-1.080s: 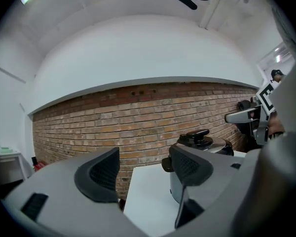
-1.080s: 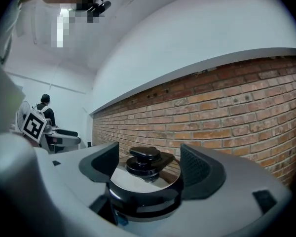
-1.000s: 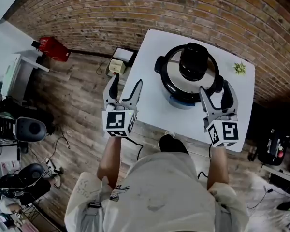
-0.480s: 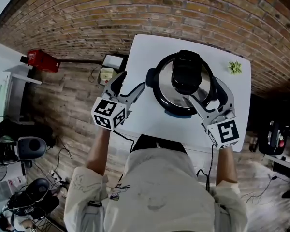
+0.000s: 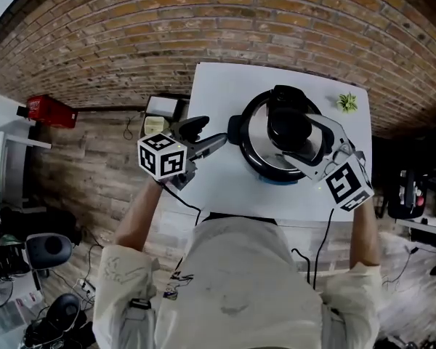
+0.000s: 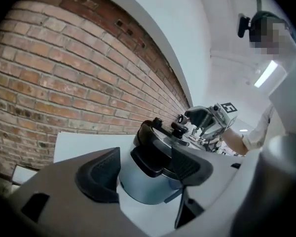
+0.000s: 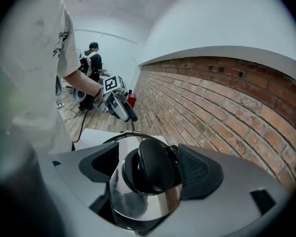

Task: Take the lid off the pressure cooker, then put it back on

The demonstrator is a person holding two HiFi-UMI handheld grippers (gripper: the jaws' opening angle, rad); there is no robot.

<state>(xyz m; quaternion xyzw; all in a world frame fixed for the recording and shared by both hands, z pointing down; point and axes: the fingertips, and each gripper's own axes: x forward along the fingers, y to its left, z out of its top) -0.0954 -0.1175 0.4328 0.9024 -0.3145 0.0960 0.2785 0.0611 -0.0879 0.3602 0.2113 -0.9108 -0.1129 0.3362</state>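
The right gripper is reaching over the pressure cooker with its jaws standing apart, straddling the black knob on top of the lid; one pad is sitting just beside the knob, perhaps touching it, while the other is showing bare shiny steel between itself and the knob, so the jaws are not clamping it. The lid is resting in place on the pot. The left gripper is hovering at the cooker's left side, its jaws also wide apart and holding nothing; in the left gripper view the cooker's black side handle is showing beyond the gap between the pads, apart from both. The cooker is standing toward the back of the white counter, and a small green thing is lying near the counter's far right corner, well apart from the pot. A brick wall is curving behind the counter, a wooden floor is spreading to the left, and a red object is sitting on that floor near the wall.
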